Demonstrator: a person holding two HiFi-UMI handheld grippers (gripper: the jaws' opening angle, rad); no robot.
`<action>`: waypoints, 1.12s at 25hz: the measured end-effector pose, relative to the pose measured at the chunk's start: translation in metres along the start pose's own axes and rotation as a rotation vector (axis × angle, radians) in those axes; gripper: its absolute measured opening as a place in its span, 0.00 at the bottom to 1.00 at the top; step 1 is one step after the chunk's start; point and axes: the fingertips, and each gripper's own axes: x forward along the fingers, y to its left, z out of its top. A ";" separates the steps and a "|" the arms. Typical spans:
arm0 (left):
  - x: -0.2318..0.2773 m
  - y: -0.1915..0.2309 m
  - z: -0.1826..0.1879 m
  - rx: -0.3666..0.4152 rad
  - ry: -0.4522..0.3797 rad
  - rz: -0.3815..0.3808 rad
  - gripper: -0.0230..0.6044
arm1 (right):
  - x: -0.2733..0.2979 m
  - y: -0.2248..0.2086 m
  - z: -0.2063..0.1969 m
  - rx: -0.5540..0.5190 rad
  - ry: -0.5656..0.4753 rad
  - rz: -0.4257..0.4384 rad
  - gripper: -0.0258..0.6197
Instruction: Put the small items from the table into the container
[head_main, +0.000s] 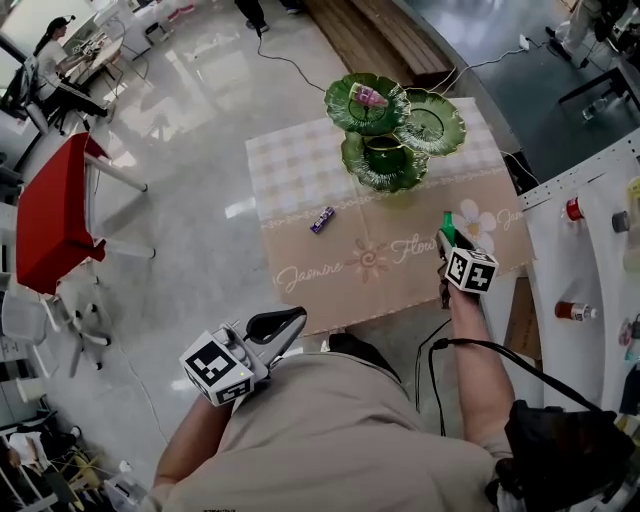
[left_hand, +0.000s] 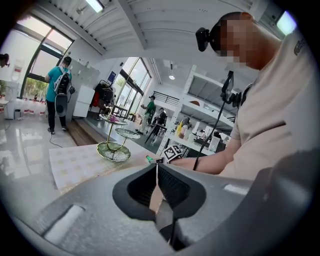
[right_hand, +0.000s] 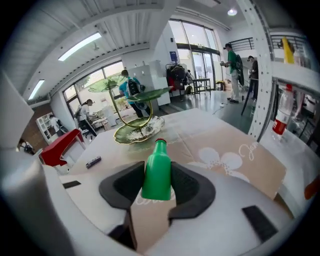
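Note:
A small green bottle is held just above the patterned tablecloth, and my right gripper is shut on its body with the neck pointing away from me. The container is a tiered stand of green leaf-shaped dishes at the table's far side. Its top dish holds a pink item. A small purple wrapped item lies on the cloth left of centre. My left gripper hangs off the table's near edge by the person's body, jaws together, nothing between them.
A red chair stands on the floor to the left. A white shelf unit with bottles runs along the table's right side. A black cable trails along the right arm. People stand in the background.

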 end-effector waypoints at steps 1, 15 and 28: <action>-0.001 0.000 0.000 0.000 -0.003 0.000 0.05 | -0.008 0.006 0.009 -0.029 -0.006 0.011 0.31; -0.018 0.010 0.007 0.014 -0.052 0.032 0.05 | -0.072 0.126 0.171 -0.457 -0.160 0.229 0.31; -0.046 0.033 0.006 -0.026 -0.088 0.133 0.05 | -0.023 0.218 0.251 -0.788 -0.154 0.380 0.31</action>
